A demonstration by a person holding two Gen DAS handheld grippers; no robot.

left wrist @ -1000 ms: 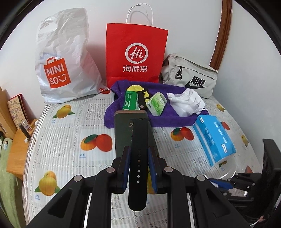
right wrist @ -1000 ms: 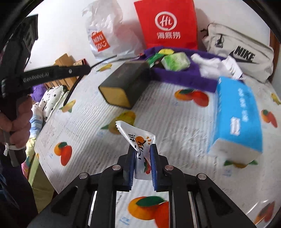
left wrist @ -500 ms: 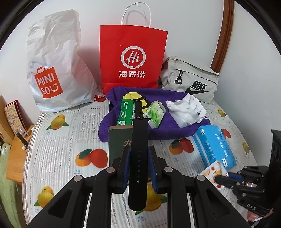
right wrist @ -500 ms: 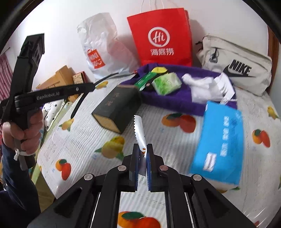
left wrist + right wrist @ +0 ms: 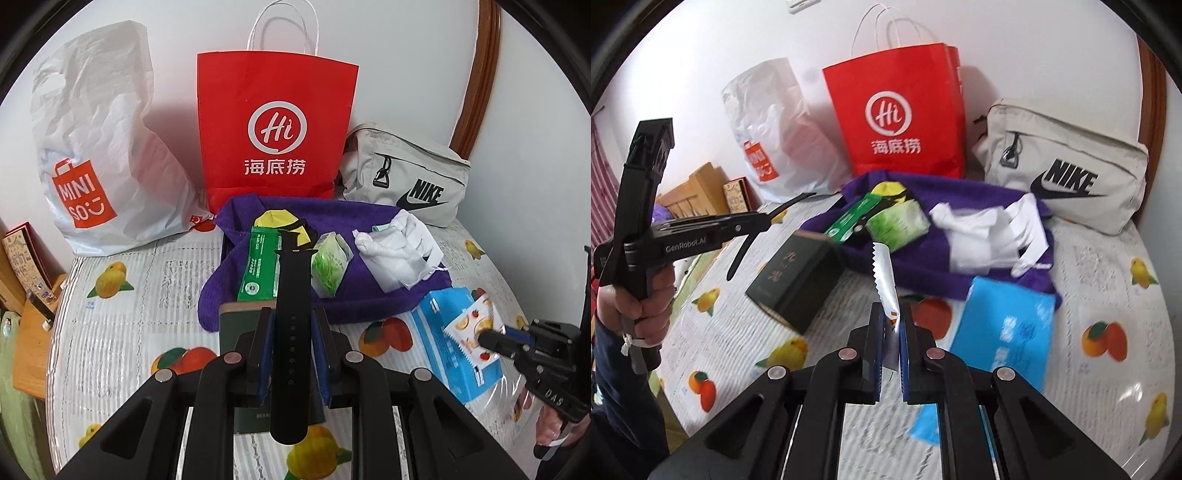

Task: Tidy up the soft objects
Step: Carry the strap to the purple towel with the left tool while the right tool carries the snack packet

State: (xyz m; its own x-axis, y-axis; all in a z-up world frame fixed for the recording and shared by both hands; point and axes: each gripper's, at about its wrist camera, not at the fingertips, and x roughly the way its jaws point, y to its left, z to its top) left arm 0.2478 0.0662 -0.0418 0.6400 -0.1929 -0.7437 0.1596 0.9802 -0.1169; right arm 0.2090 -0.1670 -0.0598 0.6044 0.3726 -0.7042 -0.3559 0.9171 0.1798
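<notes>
I count 3 bags: 1 red paper bag, 1 white plastic bag, 1 grey pouch. Also 1 purple towel, 2 green packets, 1 blue tissue pack, 1 dark box, 1 watch strap, 1 sachet.

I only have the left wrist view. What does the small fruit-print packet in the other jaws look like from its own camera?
Observer: In the right wrist view the packet stands edge-on between the right gripper's jaws, its serrated edge pointing up.
Operator: My black strap hides most of the dark box. Anything printed on it?
Observer: Yes, the dark box carries gold characters on its top face.
Operator: What is holding my gripper?
Observer: A bare hand grips the handle of the left gripper, with a white tie around the handle just below it.
</notes>
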